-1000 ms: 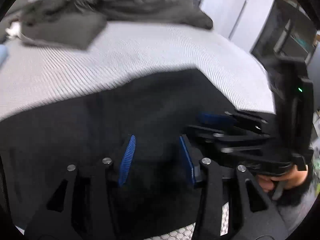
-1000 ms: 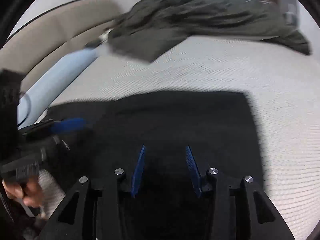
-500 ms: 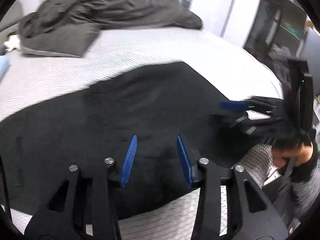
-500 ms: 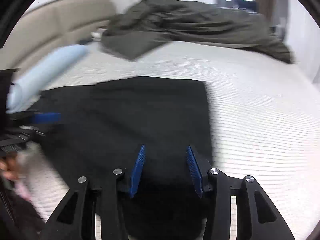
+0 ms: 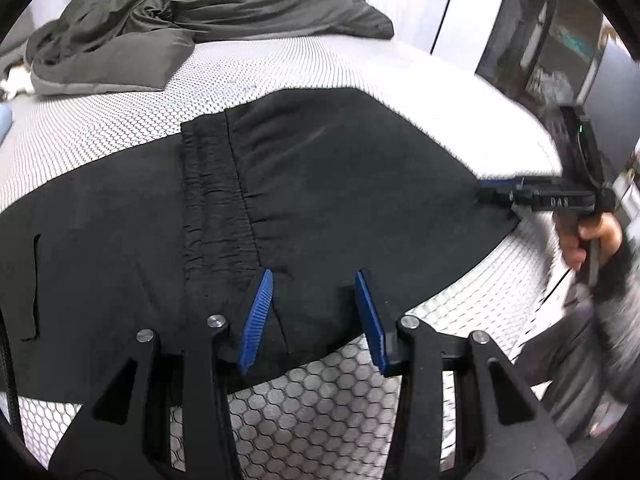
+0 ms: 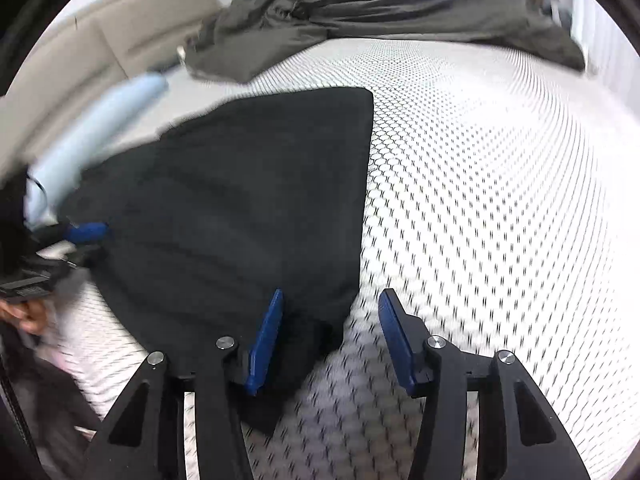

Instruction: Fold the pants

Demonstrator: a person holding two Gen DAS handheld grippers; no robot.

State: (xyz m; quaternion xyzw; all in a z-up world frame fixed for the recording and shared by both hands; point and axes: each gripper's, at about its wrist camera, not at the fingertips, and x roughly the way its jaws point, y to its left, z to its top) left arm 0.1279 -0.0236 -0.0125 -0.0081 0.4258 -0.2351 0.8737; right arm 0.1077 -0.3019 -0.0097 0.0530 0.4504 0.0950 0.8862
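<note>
Black pants (image 5: 328, 208) lie flat on the bed (image 5: 280, 68), already folded over once, waistband showing. Left gripper (image 5: 312, 316) fingers apart, gripping nothing; right gripper (image 6: 332, 340) fingers just widened, released. Further folds likely remain.

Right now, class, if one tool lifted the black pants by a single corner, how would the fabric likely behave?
The black pants would probably droop and trail, since they lie limp and flat on the mattress. The gathered waistband looks thicker, so it may hang lower. The honeycomb cover seems textured, so pushing would likely bunch the cloth rather than slide it.
</note>
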